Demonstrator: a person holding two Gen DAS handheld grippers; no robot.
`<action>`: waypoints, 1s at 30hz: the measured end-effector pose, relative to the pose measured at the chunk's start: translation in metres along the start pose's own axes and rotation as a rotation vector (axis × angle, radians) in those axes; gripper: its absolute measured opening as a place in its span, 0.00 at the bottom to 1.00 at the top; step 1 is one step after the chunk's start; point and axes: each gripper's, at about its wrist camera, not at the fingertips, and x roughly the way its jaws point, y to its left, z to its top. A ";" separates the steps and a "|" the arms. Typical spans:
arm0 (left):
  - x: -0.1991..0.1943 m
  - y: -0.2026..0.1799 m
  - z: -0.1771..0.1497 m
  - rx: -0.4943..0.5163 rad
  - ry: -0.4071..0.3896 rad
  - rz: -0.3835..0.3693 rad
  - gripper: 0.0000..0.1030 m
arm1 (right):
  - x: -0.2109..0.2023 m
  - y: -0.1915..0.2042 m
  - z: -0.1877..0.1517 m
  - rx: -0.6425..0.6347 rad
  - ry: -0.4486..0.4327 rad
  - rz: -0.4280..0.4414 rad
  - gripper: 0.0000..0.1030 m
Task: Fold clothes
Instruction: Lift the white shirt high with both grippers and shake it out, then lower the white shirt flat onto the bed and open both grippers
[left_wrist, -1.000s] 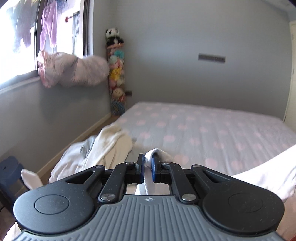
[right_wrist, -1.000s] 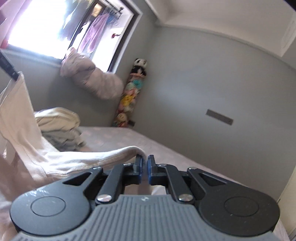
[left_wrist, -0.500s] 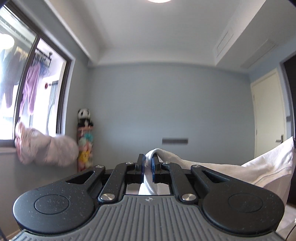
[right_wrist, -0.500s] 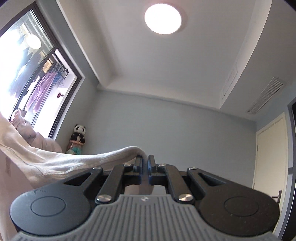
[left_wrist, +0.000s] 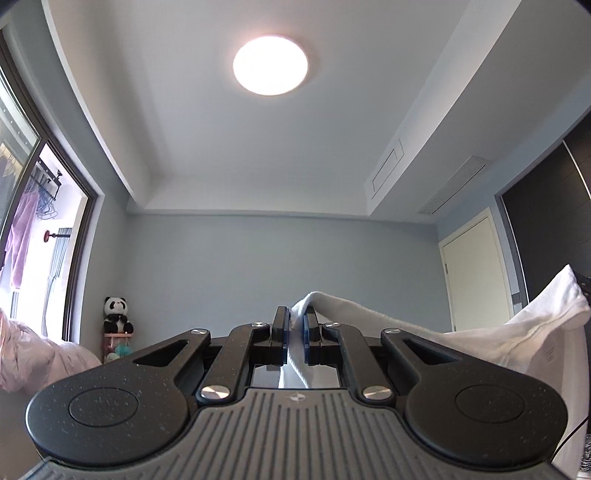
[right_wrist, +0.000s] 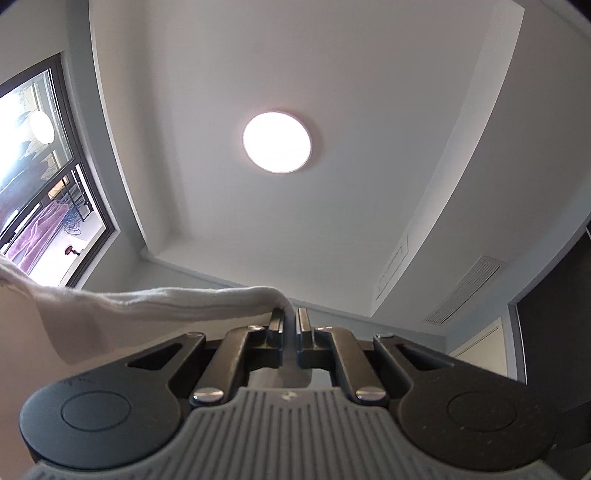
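My left claw (left_wrist: 294, 325) and right claw (right_wrist: 290, 325) each pinch the raised white garment (left_wrist: 480, 343); thin edge bites risk slipping under its hanging weight.

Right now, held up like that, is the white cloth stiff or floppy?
Probably floppy: the white cloth sags between the left gripper and right gripper. It likely feels light, since thin pinches hold it. Its nubby weave should resist slipping.

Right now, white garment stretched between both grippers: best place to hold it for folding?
Keep the two top-edge corners. The left gripper and right gripper each pinch a bunched end of the white garment; its edge runs between them and the body drops below, probably hanging flat.
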 end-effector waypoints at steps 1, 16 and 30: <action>0.003 -0.001 -0.002 0.000 0.011 -0.001 0.05 | -0.002 -0.003 0.002 0.000 -0.002 -0.004 0.07; 0.108 0.002 -0.088 -0.022 0.321 0.008 0.05 | 0.057 0.023 -0.120 0.005 0.323 0.065 0.07; 0.271 0.013 -0.308 -0.025 0.786 -0.002 0.05 | 0.146 0.092 -0.358 -0.051 0.751 0.126 0.07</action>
